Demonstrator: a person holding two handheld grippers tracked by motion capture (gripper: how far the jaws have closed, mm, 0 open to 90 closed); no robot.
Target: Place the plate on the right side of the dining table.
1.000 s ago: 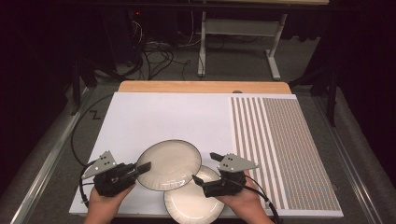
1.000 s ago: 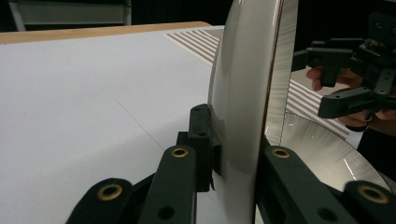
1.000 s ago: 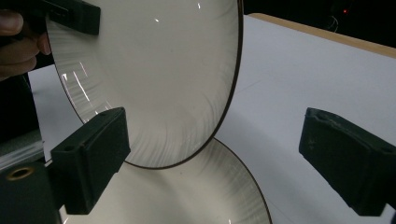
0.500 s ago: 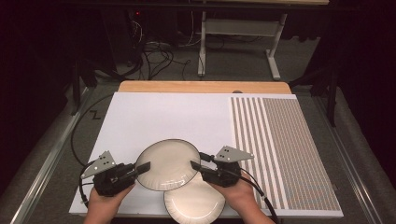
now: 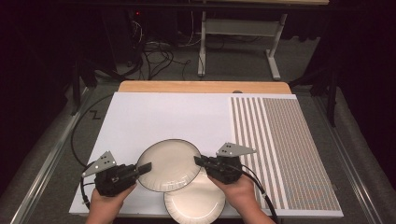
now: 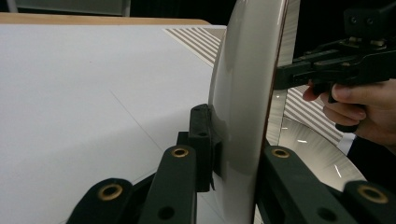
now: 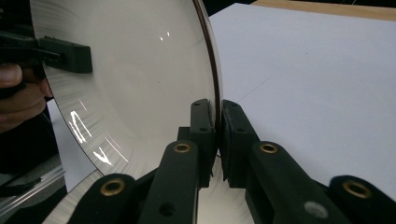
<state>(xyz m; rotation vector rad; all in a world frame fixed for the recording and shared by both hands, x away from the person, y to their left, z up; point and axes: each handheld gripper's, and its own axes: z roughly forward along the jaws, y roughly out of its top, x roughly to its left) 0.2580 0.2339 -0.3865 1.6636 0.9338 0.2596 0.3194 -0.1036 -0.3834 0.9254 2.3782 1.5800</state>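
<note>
A cream plate with a dark rim (image 5: 169, 164) is held just above the white mat by both grippers. My left gripper (image 5: 144, 168) is shut on its left rim; in the left gripper view the jaws (image 6: 233, 144) clamp the plate (image 6: 243, 93) edge-on. My right gripper (image 5: 200, 162) has just been closing and now pinches the right rim, its pads (image 7: 218, 135) tight on the plate's edge (image 7: 140, 70). A second cream plate (image 5: 196, 201) lies flat beneath, at the mat's front edge.
The white mat (image 5: 154, 116) covers the table, with a brown striped panel (image 5: 280, 140) on its right side. A wooden strip (image 5: 201, 87) runs along the far edge. Cables and a metal stand's legs (image 5: 275, 65) lie on the floor beyond.
My right gripper moved from beside the lower plate up and left to the upper plate's right rim, and its jaws closed on it. The left gripper kept its hold and stayed put.
</note>
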